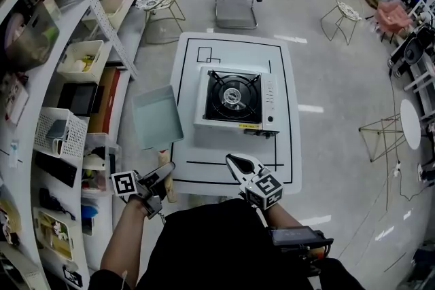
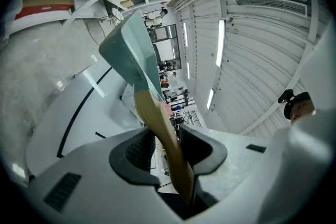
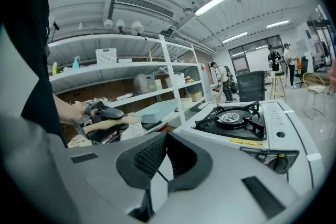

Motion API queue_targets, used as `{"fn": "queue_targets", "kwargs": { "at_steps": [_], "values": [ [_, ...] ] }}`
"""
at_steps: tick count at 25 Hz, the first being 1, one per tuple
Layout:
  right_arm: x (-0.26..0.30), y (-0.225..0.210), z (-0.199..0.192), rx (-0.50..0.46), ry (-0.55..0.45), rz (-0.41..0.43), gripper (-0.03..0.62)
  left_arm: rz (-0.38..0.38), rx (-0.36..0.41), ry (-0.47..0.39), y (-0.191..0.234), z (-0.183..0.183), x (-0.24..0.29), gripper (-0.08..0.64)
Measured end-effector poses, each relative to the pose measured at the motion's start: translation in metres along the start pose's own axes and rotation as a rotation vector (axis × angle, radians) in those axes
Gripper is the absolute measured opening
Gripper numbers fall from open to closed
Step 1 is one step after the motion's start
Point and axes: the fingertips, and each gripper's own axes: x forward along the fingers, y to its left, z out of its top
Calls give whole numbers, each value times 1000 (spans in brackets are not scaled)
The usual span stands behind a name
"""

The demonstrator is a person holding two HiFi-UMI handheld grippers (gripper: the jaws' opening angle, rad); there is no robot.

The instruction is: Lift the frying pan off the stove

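Pan [image 1: 158,117] is off stove [image 1: 234,98], held at table's [image 1: 293,146] left edge, mostly out over floor gap btwn table & shelving [image 1: 81,58]. Tight that side, open floor to the right. L gripper [image 1: 165,170] clamped on pan's wooden handle [image 2: 164,136], pan body beyond fingertips. R gripper [image 1: 234,161] jaws together, empty, at table's near edge, apart from pan.

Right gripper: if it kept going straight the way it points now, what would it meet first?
Probably the white table, near the front left corner of the stove. The right gripper, shut and empty, tilts slightly down into the gap between the stove and the pan; depth is unclear.
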Motion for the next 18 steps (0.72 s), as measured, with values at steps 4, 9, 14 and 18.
{"fn": "queue_targets", "kwargs": {
  "at_steps": [4, 9, 14, 18],
  "values": [
    [3, 4, 0, 5, -3, 2, 25, -4, 4, -4, 2, 0, -5, 144],
    [7, 5, 0, 5, -3, 4, 25, -10, -2, -6, 3, 0, -5, 144],
    [8, 5, -1, 4, -4, 6, 25, -12, 1, -4, 4, -1, -5, 144],
    [9, 5, 1, 4, -4, 5, 25, -14, 0, -3, 3, 0, -5, 144]
  ]
}}
